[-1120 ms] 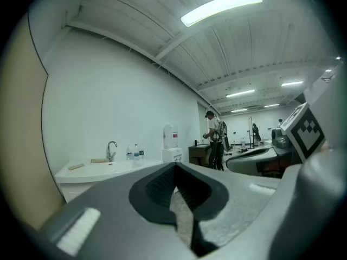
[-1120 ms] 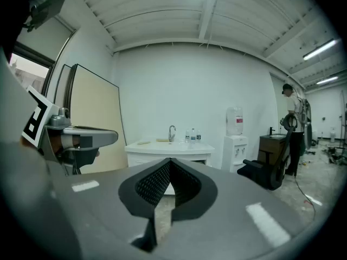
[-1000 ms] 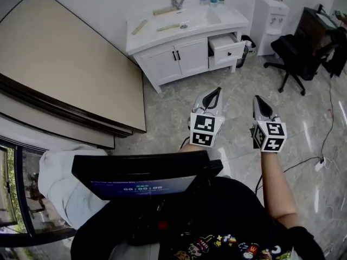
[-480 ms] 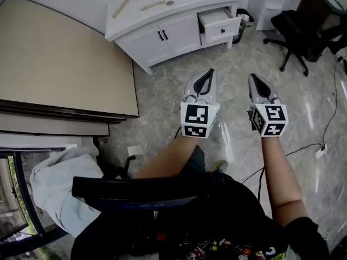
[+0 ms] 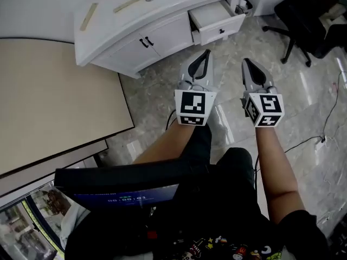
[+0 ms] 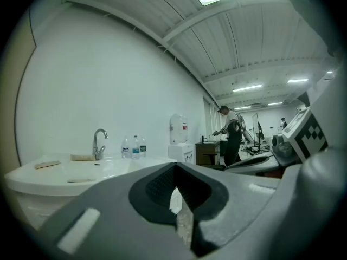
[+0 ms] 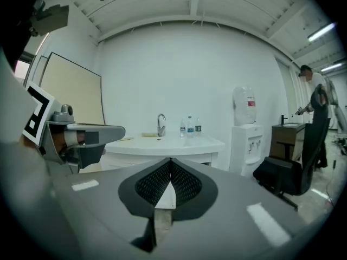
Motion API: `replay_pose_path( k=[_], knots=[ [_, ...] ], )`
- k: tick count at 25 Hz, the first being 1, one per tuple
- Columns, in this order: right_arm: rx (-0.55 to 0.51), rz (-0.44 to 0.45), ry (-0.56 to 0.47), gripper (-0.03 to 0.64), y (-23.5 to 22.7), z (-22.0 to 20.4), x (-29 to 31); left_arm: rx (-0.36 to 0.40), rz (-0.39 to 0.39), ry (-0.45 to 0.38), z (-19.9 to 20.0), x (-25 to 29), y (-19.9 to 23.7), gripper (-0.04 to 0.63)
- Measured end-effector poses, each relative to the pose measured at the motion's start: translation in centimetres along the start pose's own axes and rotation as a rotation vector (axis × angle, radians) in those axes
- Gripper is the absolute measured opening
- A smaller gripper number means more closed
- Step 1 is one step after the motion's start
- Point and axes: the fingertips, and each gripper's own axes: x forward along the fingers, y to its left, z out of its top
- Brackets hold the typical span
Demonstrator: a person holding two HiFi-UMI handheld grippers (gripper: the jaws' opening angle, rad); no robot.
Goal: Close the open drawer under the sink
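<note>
Ahead, drawer (image 5: 217, 20) out; both jaws tog.

White drawer (image 5: 222, 30); grey marbled floor (image 5: 156, 97)

No readable text anywhere. Just right of the faucet (image 7: 161, 124), the bottles (image 7: 190, 128) carry labels too small to make out. Well apart from the faucet, by the person's chest, the blue screen (image 5: 130, 194) shows pale digits, too blurred to read.
</note>
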Motion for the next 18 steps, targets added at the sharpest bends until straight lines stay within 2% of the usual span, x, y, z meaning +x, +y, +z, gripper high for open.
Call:
replay_pose_path(
  k=[5,9,13,18],
  knots=[
    [0.004,-0.023,0.051,0.054,-4.3,-2.1,8.2,-0.002,-0.013,0.025,-2.5,7.8,3.5,0.0],
    [-0.004,0.037,0.06,0.102,-6.6,-6.6,14.8,0.002,0.034,0.021,-7.1,12.7,5.1,0.0],
    [-0.044,0.094,0.062,0.127,-8.4,-15.0,21.9,0.011,0.074,0.005,-15.1,17.1,5.5,0.0],
    [-0.039,0.095,0.043,0.14,-12.2,-23.5,29.7,-0.003,0.135,0.028,-25.4,22.6,6.0,0.0]
  ],
)
